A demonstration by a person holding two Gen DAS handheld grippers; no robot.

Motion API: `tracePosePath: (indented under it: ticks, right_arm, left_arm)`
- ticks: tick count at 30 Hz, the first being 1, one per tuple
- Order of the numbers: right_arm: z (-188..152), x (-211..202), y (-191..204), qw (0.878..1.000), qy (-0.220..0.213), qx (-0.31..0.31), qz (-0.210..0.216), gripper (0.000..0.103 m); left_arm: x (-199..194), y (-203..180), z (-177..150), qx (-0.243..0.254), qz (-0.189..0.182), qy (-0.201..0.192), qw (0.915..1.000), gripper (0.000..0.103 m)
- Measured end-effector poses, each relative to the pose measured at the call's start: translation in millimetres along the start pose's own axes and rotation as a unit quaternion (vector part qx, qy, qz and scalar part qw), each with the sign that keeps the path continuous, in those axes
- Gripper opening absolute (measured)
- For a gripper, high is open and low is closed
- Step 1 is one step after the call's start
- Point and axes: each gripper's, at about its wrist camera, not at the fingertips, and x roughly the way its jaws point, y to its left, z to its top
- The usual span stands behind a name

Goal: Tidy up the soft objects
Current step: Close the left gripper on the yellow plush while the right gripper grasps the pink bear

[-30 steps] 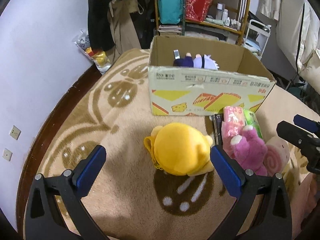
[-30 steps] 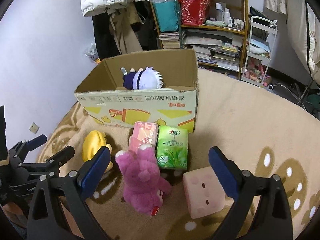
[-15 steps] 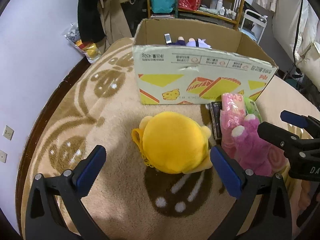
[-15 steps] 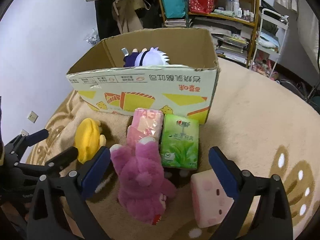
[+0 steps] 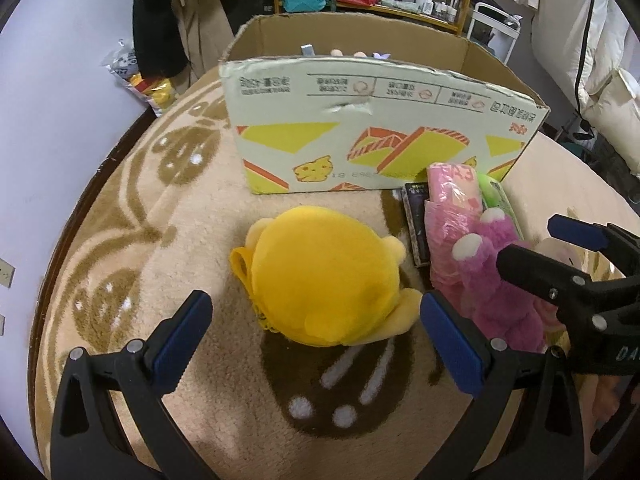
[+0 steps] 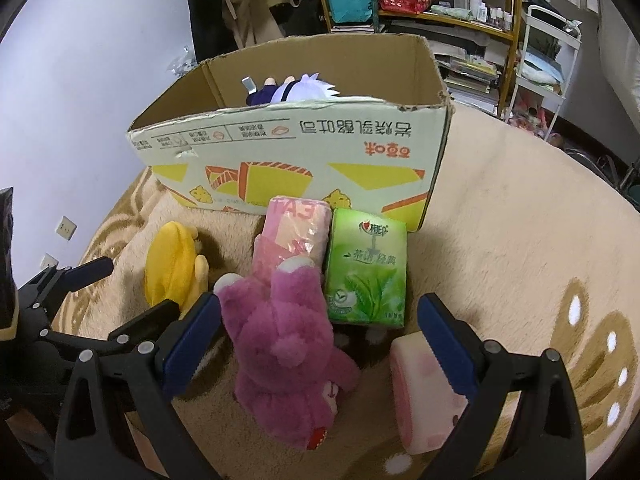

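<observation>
Yellow plush fills the middle of the left wrist view: a round yellow soft toy [image 5: 324,280] lies on the beige carpet [image 5: 180,240], in front of the cardboard box [image 5: 380,136] and apart from it. The left gripper [image 5: 316,340] has its blue-padded fingers spread wide, one on each side of the toy's near edge, neither pad clearly touching it. To the right lie a pink tissue pack [image 5: 452,192] and a purple plush bear [image 5: 492,280], the bear resting against the pack. The right gripper [image 5: 560,248] reaches in from the right edge, over the bear.

From the right wrist view, the right gripper [image 6: 320,340] is also spread wide, its fingers flanking the purple plush bear [image 6: 288,340], which lies face down on the carpet [image 6: 520,240]; the left pad sits just beside the bear's head. A green tissue pack [image 6: 366,268] lies beside the pink tissue pack [image 6: 296,228], both just in front of the cardboard box [image 6: 300,160]. A pink block-shaped plush [image 6: 420,392] sits under the right finger. Inside the box lies a doll with pale hair [image 6: 296,90]. The yellow soft toy [image 6: 172,268] lies at left, with the left gripper [image 6: 124,288] next to it.
</observation>
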Motion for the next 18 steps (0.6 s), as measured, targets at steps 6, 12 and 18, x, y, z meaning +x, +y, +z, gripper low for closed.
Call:
tracePosePath:
  ticks: [6, 12, 18]
  right_arm:
    - [-1.6, 4.4, 2.7, 1.000, 0.013, -0.008, 0.007, 0.103]
    - [-4.5, 13.1, -2.1, 0.999, 0.036, 0.006, 0.018, 0.091]
    - [-6.0, 15.7, -0.4, 0.999, 0.039, 0.003, 0.029, 0.074]
  left_arm:
    - [8.0, -3.8, -0.7, 0.007, -0.004, 0.012, 0.9999, 0.103]
    - [19.0, -3.3, 0.1, 0.010, -0.009, 0.021, 0.9997, 0.103]
    - [28.4, -4.8, 0.7, 0.008, -0.009, 0.031, 0.9994, 0.103]
